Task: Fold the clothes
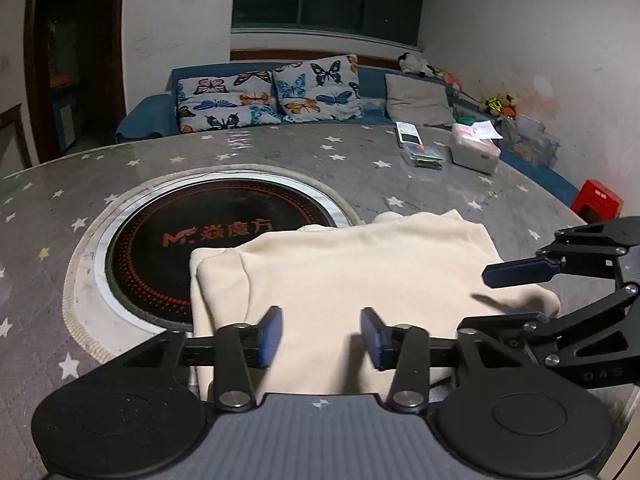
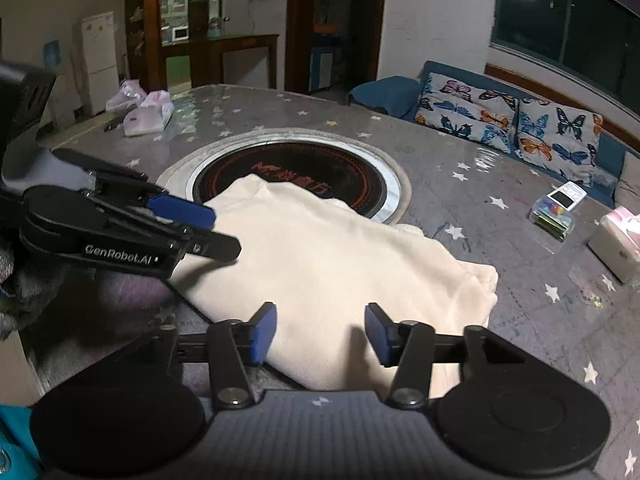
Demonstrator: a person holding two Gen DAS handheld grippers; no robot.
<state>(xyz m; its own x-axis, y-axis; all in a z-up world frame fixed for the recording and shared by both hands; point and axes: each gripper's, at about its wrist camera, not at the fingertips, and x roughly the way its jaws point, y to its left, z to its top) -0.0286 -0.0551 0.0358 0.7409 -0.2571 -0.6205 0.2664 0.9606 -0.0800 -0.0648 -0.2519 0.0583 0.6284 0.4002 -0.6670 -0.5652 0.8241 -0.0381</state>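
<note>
cream garment [image 1: 360,276] lay folded on the bench [image 1: 248,152] near its front edge, partly over the round inset cooktop [image 1: 208,240]. left hand-held gripper [image 1: 322,338] spread above the cloth, pinching nothing. right hand-held gripper [image 2: 320,334] likewise spread over the garment's near edge.

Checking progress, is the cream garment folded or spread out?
Folded: the cream garment lies as a compact rectangle with layered edges stacked at its corner.
</note>
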